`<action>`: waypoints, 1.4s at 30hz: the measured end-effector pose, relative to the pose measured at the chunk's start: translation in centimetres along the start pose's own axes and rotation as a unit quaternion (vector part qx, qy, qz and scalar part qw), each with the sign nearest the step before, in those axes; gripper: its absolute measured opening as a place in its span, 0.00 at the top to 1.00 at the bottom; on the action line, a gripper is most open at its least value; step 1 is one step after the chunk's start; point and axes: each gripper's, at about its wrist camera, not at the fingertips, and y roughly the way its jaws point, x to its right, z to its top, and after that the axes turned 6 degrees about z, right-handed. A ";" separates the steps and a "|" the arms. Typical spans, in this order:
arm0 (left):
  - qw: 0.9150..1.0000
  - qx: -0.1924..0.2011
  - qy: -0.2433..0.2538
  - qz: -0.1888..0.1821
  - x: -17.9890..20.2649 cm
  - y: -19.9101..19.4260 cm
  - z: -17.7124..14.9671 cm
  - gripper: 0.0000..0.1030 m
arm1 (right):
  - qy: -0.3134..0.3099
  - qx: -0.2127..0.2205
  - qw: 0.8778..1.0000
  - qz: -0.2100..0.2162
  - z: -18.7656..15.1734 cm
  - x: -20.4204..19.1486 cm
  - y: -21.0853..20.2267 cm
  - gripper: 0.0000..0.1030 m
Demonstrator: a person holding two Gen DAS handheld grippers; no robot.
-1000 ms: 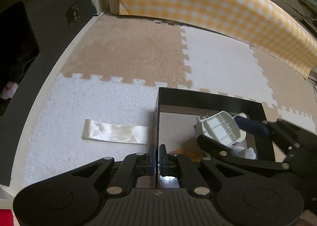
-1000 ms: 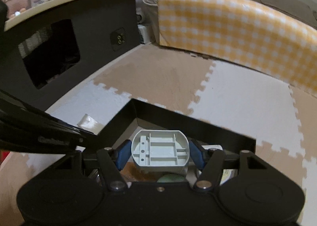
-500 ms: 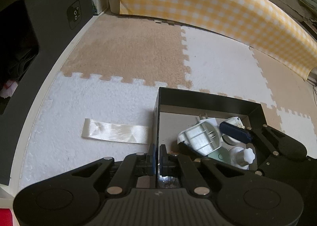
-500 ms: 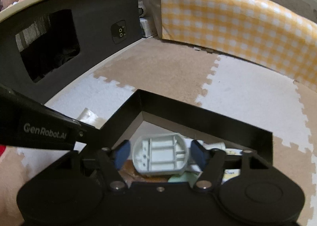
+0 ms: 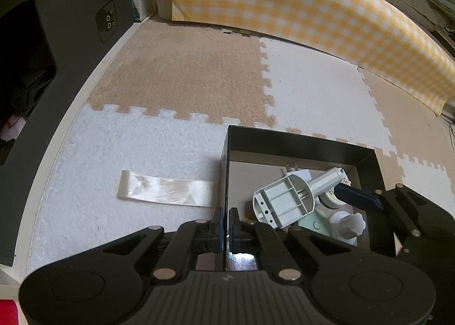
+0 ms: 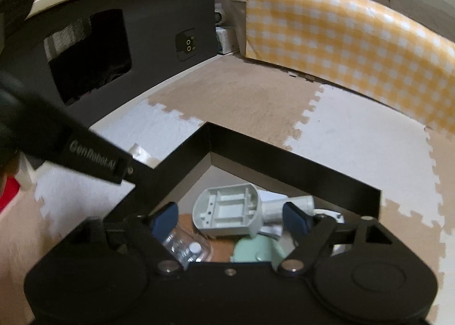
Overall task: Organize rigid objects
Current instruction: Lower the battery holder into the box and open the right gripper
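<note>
Clutter fills the black box (image 6: 284,165) at lower centre, half hidden by the right gripper (image 6: 231,218). Its jaws, just closing slightly, stand apart around the loose grey plastic part (image 6: 227,214). The left gripper (image 5: 226,224) pinches the box's wall.

Much of the black box (image 5: 298,141) is covered: its near wall is hidden behind the bodies of both grippers, and in the right wrist view its left corner is crossed by the dark arm of the left gripper (image 5: 226,224), whose upper part is blurred and cut off at the frame's edge. The mint-green item (image 6: 257,249) and the clear plastic item (image 6: 186,245) are only partly seen and cannot be identified. What lies in the dark opening of the black panel (image 6: 91,54) cannot be made out.
</note>
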 end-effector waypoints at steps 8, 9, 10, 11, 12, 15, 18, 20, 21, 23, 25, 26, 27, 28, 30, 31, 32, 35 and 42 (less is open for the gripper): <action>1.000 0.000 -0.001 -0.001 0.0 0.0 0.0 0.98 | 0.034 -0.003 0.999 0.023 -0.1 2.3 -1.7 0.65; 1.000 0.000 0.000 -0.001 0.0 0.0 0.0 0.98 | 0.038 -0.002 0.999 0.018 -0.2 2.5 -1.8 0.69; 1.000 0.000 -0.001 -0.001 0.0 0.0 0.0 0.98 | 0.041 -0.004 0.999 0.011 -0.2 2.7 -1.7 0.70; 1.000 0.000 -0.001 -0.001 0.0 0.0 0.0 0.98 | 0.043 -0.006 0.999 0.004 -0.2 2.9 -1.7 0.73; 1.000 0.000 -0.001 -0.001 0.0 0.0 0.0 0.98 | 0.047 -0.006 0.999 -0.004 -0.2 3.2 -1.7 0.75; 1.000 0.000 -0.001 -0.001 -0.1 0.0 0.0 0.98 | 0.062 -0.009 0.998 -0.021 -0.3 3.8 -1.6 0.77; 1.000 0.000 0.000 0.000 -0.1 0.0 0.0 0.98 | 0.051 -0.022 0.998 -0.031 -0.3 3.7 -0.9 0.78; 1.000 0.000 0.000 0.000 -0.1 0.0 0.0 0.98 | 0.043 -0.031 0.998 -0.026 -0.3 3.3 -0.3 0.78; 1.000 0.000 0.000 0.000 -0.1 0.0 0.0 0.98 | 0.040 -0.035 0.998 -0.022 -0.4 3.0 0.1 0.78; 1.000 0.000 -0.001 -0.001 -0.1 -0.1 0.0 0.98 | 0.037 -0.040 0.998 -0.017 -0.4 2.5 0.8 0.79; 1.000 0.001 -0.001 0.000 -0.1 -0.1 -0.1 0.98 | 0.040 -0.041 0.998 -0.011 -0.2 2.1 1.4 0.79; 1.000 0.001 -0.001 -0.001 -0.1 -0.1 -0.1 0.98 | 0.043 -0.041 0.998 -0.006 0.0 1.9 1.7 0.79; 1.000 0.001 -0.001 0.000 -0.1 -0.1 -0.1 0.98 | 0.045 -0.040 0.998 -0.002 0.1 1.7 1.8 0.79; 1.000 0.001 -0.001 0.000 -0.1 -0.1 -0.1 0.98 | 0.046 -0.040 0.998 0.000 0.2 1.5 2.0 0.79; 1.000 0.001 -0.001 0.000 -0.1 -0.1 -0.1 0.98 | 0.049 -0.039 0.998 0.004 0.4 1.2 2.4 0.79; 1.000 0.001 -0.002 -0.001 -0.1 -0.1 -0.1 0.98 | 0.050 -0.039 0.998 0.007 0.5 1.0 2.5 0.79; 1.000 0.001 -0.002 -0.001 -0.1 -0.1 -0.1 0.98 | 0.053 -0.037 0.998 0.011 0.6 1.0 2.6 0.79; 1.000 0.001 -0.001 0.000 -0.1 -0.1 -0.1 0.98 | 0.052 -0.036 0.998 0.021 0.8 0.6 2.8 0.79; 1.000 0.001 -0.001 0.001 0.0 -0.1 0.0 0.98 | 0.048 -0.035 0.998 0.032 0.9 0.3 2.5 0.79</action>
